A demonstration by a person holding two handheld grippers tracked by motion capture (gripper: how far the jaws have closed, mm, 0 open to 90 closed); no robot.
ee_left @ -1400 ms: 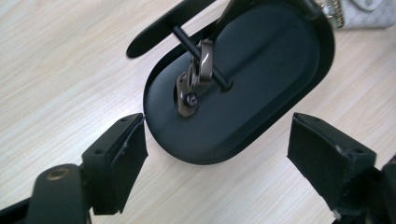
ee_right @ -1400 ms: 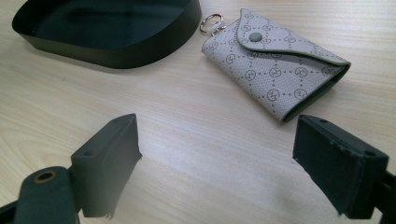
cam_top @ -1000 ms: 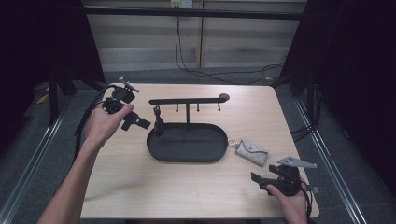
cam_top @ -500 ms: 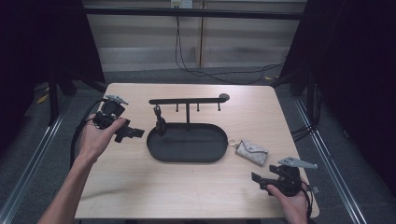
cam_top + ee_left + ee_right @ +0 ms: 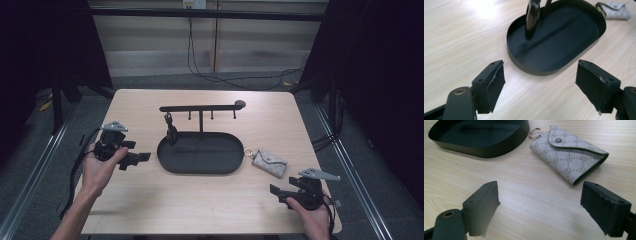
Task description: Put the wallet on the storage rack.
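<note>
a dim room with dark curtains on both sides and a pale panelled wall [image 5: 200, 50] behind surrounded the scene, with cables trailing down that wall to a grey floor. a light wooden table [image 5: 210, 200] with a fine grain sat in the middle. at its centre stood a black oval tray [image 5: 200, 167] with a hook rail [image 5: 200, 107] above it; a dark item, perhaps a key fob [image 5: 171, 131], hung from the rail's left end over the tray. a grey patterned key pouch [image 5: 270, 163] lay flat on the wood just beside the tray's right end. the left gripper [image 5: 142, 157] hovered near the tray's left end, jaws wide apart and empty. the right gripper [image 5: 276, 190] rested near the pouch, jaws also apart, holding nothing.
</note>
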